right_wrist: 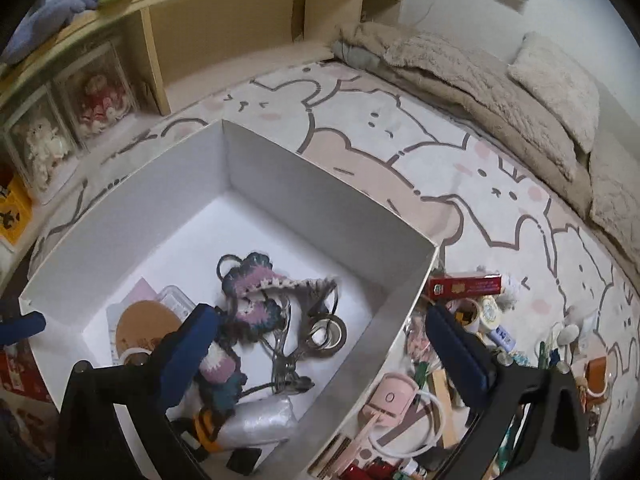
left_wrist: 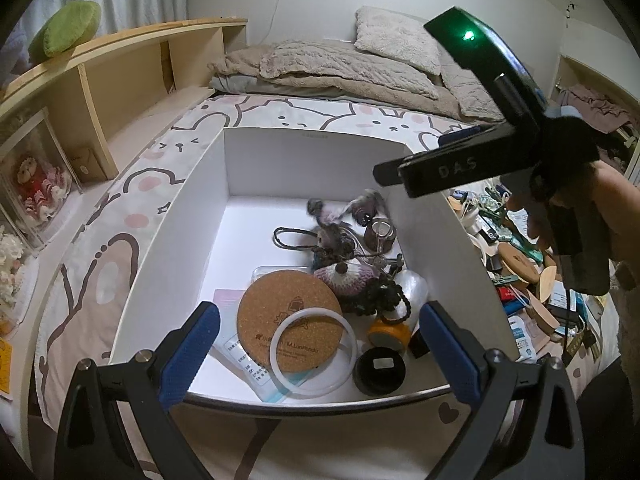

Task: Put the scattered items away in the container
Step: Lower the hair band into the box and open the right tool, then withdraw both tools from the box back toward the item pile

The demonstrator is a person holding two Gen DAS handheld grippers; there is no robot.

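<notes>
A white box [left_wrist: 168, 224] [right_wrist: 400, 292] sits on a bunny-print bed. In it lie a cork coaster [left_wrist: 290, 320], a white ring [left_wrist: 314, 350], a black lid [left_wrist: 379, 370], an orange item [left_wrist: 389, 331], a silver pouch [right_wrist: 256, 420] and a blurred crocheted butterfly charm [right_wrist: 256, 296] beside metal scissors [right_wrist: 286, 350]. My left gripper [left_wrist: 320, 354] is open and empty over the box's near rim. My right gripper [right_wrist: 320, 354] is open and empty above the box's right wall; its body shows in the left wrist view [left_wrist: 472, 168].
Scattered items lie right of the box: a red carton [right_wrist: 464, 285], tape rolls [right_wrist: 470, 314], a pink device [right_wrist: 390, 400], wooden pieces [left_wrist: 520, 266]. A wooden shelf [left_wrist: 120, 76] with dolls stands at left. Blankets and a pillow [left_wrist: 394, 40] lie at the far end.
</notes>
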